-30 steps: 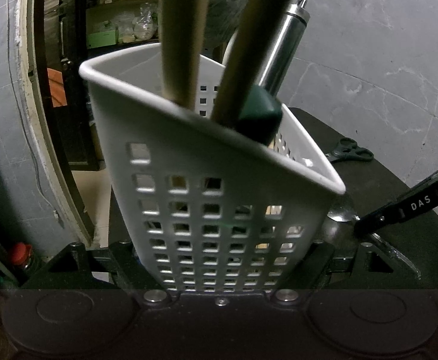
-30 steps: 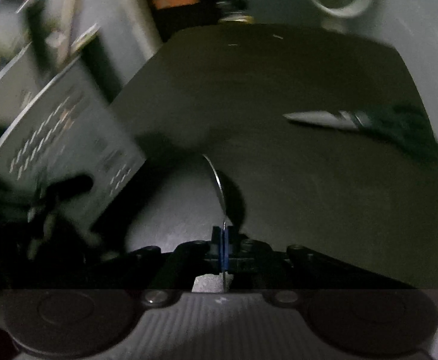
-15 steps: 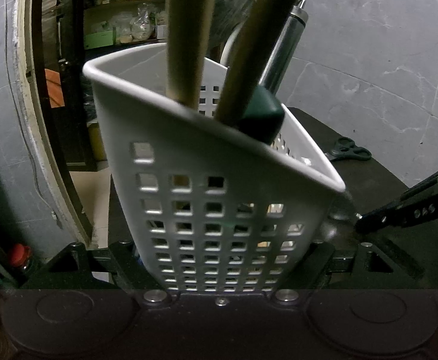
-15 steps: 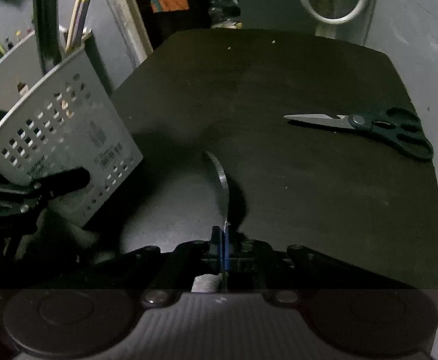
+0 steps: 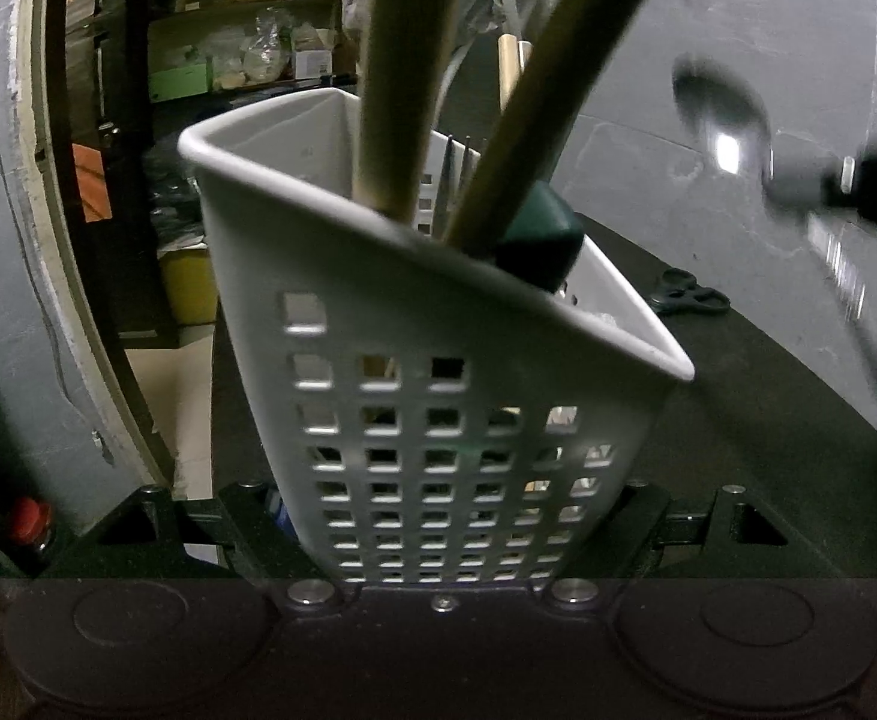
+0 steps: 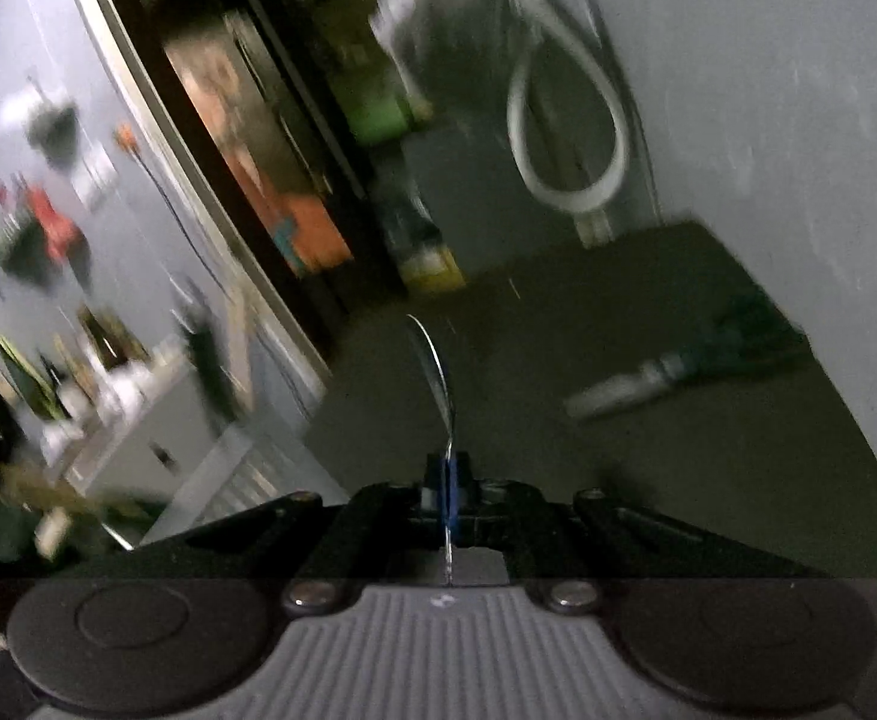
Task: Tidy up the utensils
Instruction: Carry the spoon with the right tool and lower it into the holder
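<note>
**Spoon Raised Beside the Tilted Caddy**

Grey marbled walls enclose the workspace, with a dark doorway and cluttered shelves (image 5: 246, 60) at the left. Below them lies a black tabletop (image 5: 738, 396).

1. Left side. My left gripper (image 5: 450, 540) clamps the base of a white perforated utensil caddy (image 5: 438, 420). Its jaws stand partly apart, pressed against the caddy's two sides. The caddy tilts, with its open mouth facing up and away from my camera.

2. Caddy contents. Two wooden handles (image 5: 408, 90) rise out of the mouth and leave the top of the frame. A dark green handle end (image 5: 537, 240) sits against the near rim. Thin metal fork tines (image 5: 462, 180) show behind the wooden handles.

3. Centre right. A pair of scissors (image 5: 687, 297) with dark handles lies flat on the tabletop, well apart from the caddy. In the right wrist view the scissors appear blurred.

4. Right side. My right gripper (image 6: 449, 498) has its jaws together on the handle of a metal spoon (image 6: 435, 360). The spoon projects forward, seen edge-on from my right camera. In the left wrist view the spoon bowl is in the air, above and to the right of the caddy mouth, blurred and not touching it. A white hose loop (image 6: 564, 120) hangs on the wall beyond the table.
</note>
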`<move>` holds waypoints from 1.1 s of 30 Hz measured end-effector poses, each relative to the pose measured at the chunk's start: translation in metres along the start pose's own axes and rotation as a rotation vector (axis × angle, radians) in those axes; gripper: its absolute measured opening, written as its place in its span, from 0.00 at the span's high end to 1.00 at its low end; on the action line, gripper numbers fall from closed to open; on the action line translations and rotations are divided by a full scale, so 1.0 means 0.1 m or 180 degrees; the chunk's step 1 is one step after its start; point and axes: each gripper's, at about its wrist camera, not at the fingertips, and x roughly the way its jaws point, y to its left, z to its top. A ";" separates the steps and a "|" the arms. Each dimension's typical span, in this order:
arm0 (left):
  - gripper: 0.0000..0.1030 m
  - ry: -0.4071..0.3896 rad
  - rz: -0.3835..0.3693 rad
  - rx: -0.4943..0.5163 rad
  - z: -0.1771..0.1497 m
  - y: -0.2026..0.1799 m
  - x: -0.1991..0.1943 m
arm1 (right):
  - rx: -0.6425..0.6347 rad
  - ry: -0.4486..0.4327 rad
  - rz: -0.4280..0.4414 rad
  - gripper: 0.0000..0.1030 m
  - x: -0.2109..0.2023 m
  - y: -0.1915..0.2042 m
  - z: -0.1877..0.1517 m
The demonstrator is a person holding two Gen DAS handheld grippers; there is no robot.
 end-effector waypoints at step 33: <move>0.19 -0.0047 -0.0163 -0.0004 -0.03 0.17 0.05 | -0.7303 0.1132 -0.0774 0.99 0.63 2.13 -0.78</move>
